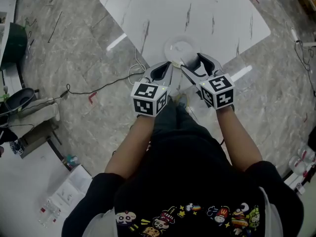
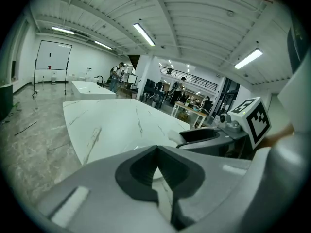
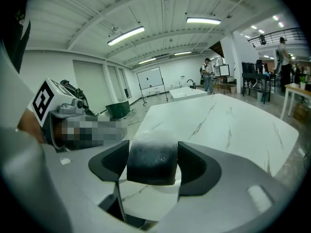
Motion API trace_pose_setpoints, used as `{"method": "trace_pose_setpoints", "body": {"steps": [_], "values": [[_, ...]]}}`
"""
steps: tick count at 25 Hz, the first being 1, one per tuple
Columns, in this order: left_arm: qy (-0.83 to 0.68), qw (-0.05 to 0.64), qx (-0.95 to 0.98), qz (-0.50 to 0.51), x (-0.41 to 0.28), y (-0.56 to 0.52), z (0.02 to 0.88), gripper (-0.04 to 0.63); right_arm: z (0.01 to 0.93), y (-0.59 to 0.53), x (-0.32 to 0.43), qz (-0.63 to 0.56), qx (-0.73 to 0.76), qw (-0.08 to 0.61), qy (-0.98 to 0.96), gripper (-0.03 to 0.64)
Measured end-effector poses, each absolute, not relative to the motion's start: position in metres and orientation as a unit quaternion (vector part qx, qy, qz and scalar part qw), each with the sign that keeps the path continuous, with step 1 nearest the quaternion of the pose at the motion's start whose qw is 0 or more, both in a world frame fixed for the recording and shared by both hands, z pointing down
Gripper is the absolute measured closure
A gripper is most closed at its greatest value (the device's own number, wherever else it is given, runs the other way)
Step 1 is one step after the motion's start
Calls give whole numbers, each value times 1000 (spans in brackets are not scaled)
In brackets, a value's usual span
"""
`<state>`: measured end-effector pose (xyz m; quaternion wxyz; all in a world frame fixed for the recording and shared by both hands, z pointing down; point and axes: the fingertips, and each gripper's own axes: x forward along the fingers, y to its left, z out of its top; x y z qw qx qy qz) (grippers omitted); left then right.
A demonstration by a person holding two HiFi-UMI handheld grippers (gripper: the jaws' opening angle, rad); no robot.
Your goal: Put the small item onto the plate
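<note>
My right gripper was clamped on the small item, a dark lump with a pale top, at the near edge of the plate. My left gripper hung beside that same edge, jaws pressed together on nothing.

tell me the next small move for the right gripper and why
Probably ease the right gripper forward over the plate, then lower it: its jaws hold the small dark item, and in the head view its tips reach only the plate's near rim.
</note>
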<state>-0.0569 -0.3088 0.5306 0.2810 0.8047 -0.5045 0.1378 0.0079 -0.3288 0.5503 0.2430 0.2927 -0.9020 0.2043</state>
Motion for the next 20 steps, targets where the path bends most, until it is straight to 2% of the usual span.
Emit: {"method": "trace_pose_setpoints", "body": {"steps": [20], "values": [[-485, 333, 797, 139, -88, -342, 590, 595, 646, -383, -32, 185, 276, 353, -875, 278]]}}
